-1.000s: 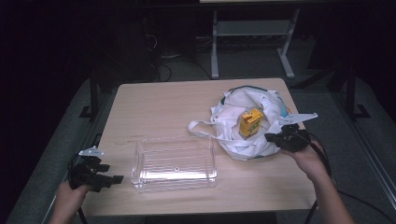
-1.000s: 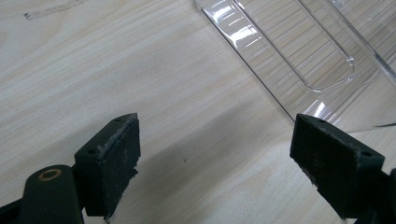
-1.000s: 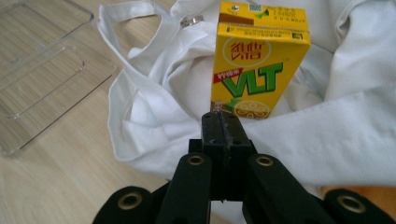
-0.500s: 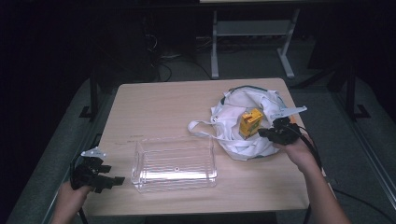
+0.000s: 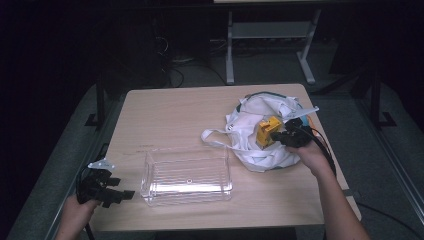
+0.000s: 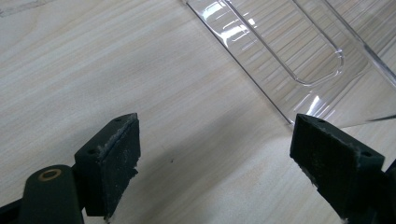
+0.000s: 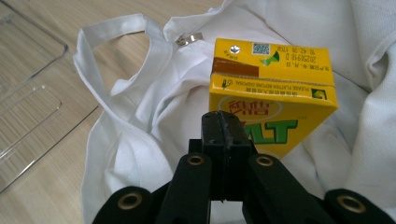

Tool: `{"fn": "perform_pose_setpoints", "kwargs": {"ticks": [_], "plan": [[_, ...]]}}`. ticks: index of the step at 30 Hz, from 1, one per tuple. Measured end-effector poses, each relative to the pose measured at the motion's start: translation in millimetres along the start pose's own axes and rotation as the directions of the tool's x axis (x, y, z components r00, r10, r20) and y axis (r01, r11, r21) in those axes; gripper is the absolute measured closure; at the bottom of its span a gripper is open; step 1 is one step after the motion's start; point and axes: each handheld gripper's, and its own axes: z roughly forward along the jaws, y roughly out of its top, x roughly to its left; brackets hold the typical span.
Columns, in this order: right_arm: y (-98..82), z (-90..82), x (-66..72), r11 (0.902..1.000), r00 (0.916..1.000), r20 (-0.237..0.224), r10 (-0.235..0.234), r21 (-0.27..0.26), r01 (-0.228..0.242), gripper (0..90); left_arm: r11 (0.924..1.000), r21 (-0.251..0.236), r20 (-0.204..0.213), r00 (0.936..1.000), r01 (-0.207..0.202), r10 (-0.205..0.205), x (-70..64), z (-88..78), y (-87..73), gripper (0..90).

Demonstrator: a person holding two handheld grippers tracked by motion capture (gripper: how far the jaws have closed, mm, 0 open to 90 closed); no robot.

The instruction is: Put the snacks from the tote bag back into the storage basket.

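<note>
- We see the right hand-held gripper (image 5: pixel 281 136) at centre right of the high view, jaws clenched together with nothing between them, tips just short of the carton (image 5: pixel 267 131).
- In the right gripper view the carton (image 7: pixel 271 93) is yellow, sits at upper centre of the frame on the white bag (image 7: pixel 154 121), tilted; we can't tell whether the jaws touch it.
- The bag (image 5: pixel 260 125) lies on the right half of the worktop (image 5: pixel 170 115).
- The left hand-held gripper (image 5: pixel 116 192) is at lower left of the high view, jaws released and wide, over bare worktop (image 6: pixel 140 84).
- The clear tray (image 5: pixel 186 175) is just right of it, at bottom centre; its corner (image 6: pixel 299 51) shows at upper right of the left gripper view.
</note>
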Motion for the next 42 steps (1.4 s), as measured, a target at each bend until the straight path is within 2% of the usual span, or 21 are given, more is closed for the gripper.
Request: {"fn": "perform_pose_setpoints", "kwargs": {"ticks": [19,24,30,32,42], "plan": [[2.4,9.4,-1.4,0.9999,0.9999,-0.001,0.010,-0.001,-0.010,89.9,0.9990,0.035,0.007,0.9996,-0.028,0.028,-4.2,5.1,-0.7,16.0],[5.2,12.4,-0.2,1.0000,0.9998,-0.016,0.009,-0.003,-0.009,89.9,0.9989,0.034,0.003,0.9995,-0.033,0.033,-5.5,4.6,-2.2,16.0],[11.1,20.0,4.2,1.0000,0.9994,-0.035,-0.002,-0.003,0.002,90.0,0.9991,0.027,-0.006,0.9995,-0.032,0.032,-6.5,-0.4,-6.4,16.0],[12.3,22.8,6.1,1.0000,0.9995,-0.032,-0.004,-0.005,0.004,89.9,0.9994,0.025,-0.008,0.9997,-0.022,0.023,-6.9,-1.0,-8.1,16.0],[16.9,31.0,13.0,0.9998,0.9995,-0.028,-0.016,-0.012,0.015,89.9,0.9992,0.032,-0.011,0.9996,-0.025,0.025,-7.5,-2.5,-10.4,16.0]]}}
